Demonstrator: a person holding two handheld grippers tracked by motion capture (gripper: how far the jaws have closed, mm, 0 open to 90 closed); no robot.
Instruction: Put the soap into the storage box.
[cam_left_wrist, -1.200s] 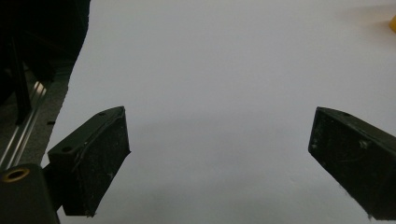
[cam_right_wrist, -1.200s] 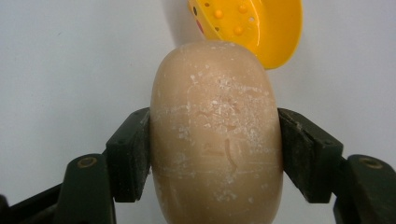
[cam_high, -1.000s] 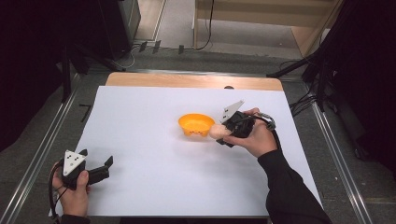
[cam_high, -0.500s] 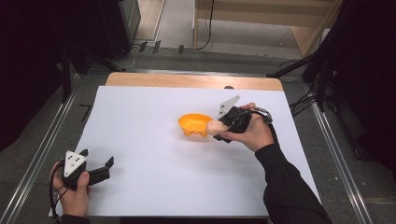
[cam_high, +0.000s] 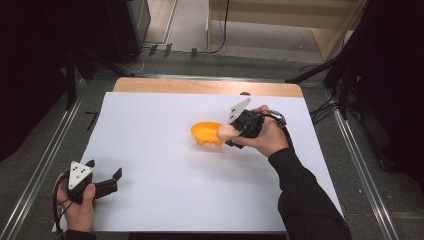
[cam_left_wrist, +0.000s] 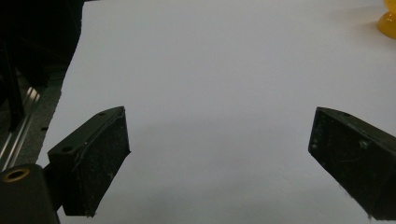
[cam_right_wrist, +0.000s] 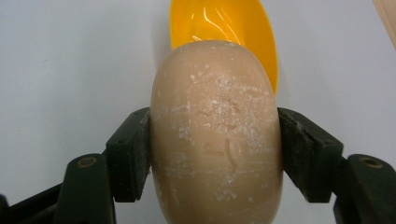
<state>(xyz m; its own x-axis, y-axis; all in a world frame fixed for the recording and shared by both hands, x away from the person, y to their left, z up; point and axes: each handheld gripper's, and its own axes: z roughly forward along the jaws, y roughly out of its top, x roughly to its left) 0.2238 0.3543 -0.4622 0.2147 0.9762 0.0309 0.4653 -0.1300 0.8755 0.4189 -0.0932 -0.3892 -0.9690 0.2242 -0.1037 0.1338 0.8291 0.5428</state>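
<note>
Two tongs are in use over the white counter (cam_high: 165, 190); the right tongs (cam_high: 229, 133) clamp a pale tan, egg-shaped object (cam_right_wrist: 215, 135) between both pads, flecked with white residue; the object hangs at the near rim of the orange bowl (cam_high: 207, 134), which stands near the middle of the counter; the left tongs (cam_high: 111, 181) rest at the near left corner, jaws spread wide with nothing between them, well apart from the bowl.
</note>
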